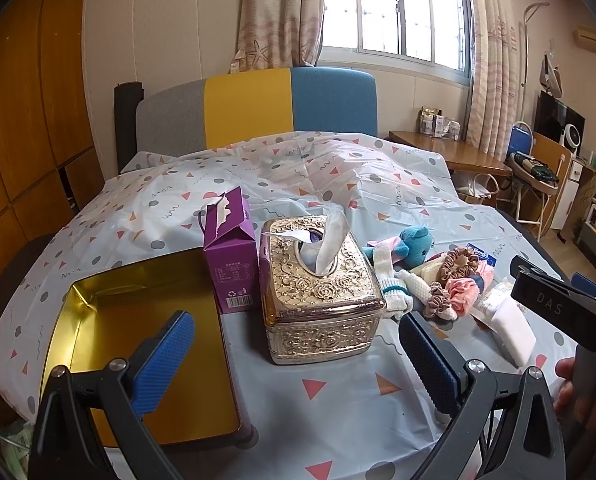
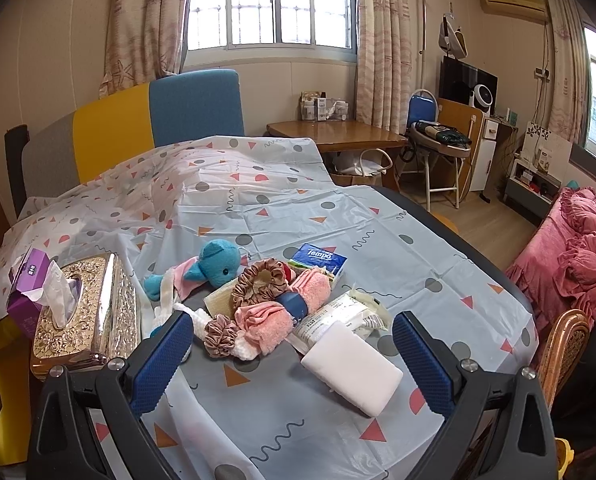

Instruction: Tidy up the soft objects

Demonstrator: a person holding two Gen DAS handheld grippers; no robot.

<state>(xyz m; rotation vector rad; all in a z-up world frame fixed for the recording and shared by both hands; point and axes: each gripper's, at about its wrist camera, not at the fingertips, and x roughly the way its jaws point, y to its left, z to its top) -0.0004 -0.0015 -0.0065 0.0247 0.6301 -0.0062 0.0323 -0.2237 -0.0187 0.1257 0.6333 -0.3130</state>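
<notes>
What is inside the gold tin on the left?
The gold tin shows only bare shiny floor and walls where visible; nothing lies in it. The left tool covers part of its near end, and the purple box hides the far right corner.

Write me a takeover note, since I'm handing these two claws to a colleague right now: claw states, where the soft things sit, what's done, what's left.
Left claw: open, holding nothing, facing the gold tissue box.
Right claw: open, holding nothing, facing the pile.
Gold tin tray, left of the purple carton: nothing in it.
Pile: blue plush, brown scrunchie, pink towel, white sponge, Tempo tissue pack.
Done: nothing sorted yet.
Left: every soft item, probably into the tray.
</notes>
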